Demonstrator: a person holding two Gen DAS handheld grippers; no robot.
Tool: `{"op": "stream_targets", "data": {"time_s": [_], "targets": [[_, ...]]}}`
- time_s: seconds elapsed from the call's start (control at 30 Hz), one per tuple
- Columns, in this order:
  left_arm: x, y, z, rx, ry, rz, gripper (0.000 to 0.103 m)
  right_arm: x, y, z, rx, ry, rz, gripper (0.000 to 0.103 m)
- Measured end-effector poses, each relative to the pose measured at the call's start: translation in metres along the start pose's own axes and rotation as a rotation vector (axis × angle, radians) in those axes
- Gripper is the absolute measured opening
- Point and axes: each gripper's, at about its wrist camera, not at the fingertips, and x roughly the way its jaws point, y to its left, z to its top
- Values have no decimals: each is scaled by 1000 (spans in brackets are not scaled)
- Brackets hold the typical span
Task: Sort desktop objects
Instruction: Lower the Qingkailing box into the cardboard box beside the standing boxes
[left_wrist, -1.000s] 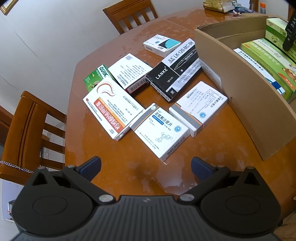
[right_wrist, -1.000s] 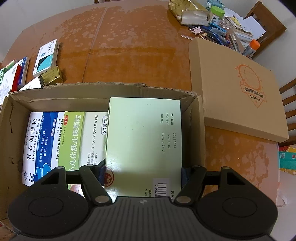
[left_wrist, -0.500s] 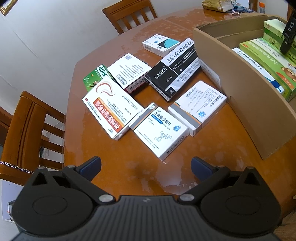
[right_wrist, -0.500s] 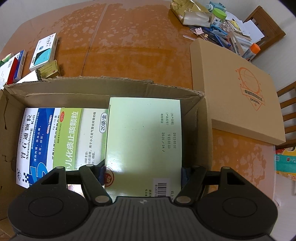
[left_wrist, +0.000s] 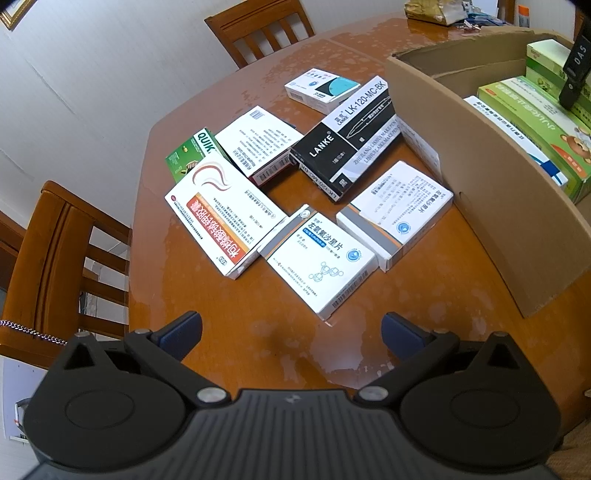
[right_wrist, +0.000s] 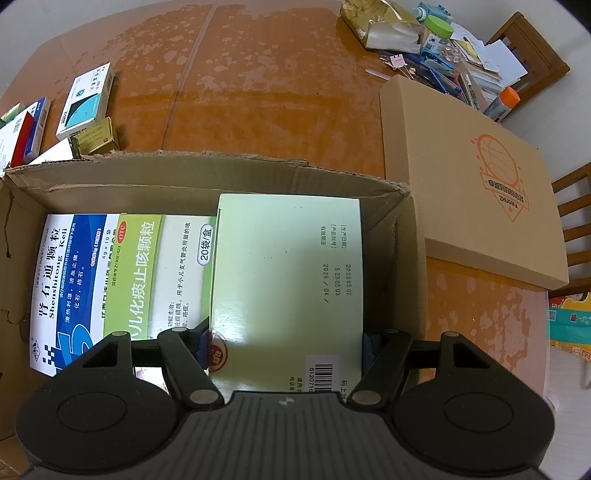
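**Pale Box Lowered Into the Carton**

On the left, the left gripper (left_wrist: 291, 334) hung released over the round brown wooden table (left_wrist: 369, 350), unmoved. On the right, the right gripper (right_wrist: 284, 345) clenched the pale green cardboard box (right_wrist: 286, 280) inside the open brown corrugated carton (right_wrist: 221, 181), apparently deeper than before. Letting go early could tip it onto the green-and-white medicine box (right_wrist: 162, 273) alongside.

Pale green box (right_wrist: 286, 280), brown carton (right_wrist: 207, 184), black-and-white LANKE box (left_wrist: 347, 140)
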Motion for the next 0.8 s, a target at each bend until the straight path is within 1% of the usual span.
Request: {"op": "stream_targets", "data": {"time_s": [0.13, 0.33, 0.43, 0.6, 0.8], "targets": [[-1, 0, -1, 5, -1, 0, 103, 0, 3, 0, -4, -1, -9, 74], [-1, -1, -1, 5, 1, 0, 103, 2, -1, 2, -8, -7, 13, 74], [-1, -2, -1, 2, 0, -1, 103, 2, 1, 2, -3, -7, 4, 74], [0, -2, -2, -7, 2, -7, 103, 0, 8, 1, -7, -7, -35, 74], [1, -3, -2, -2, 3, -13, 103, -2, 7, -3, 11, -29, -43, 74]]}}
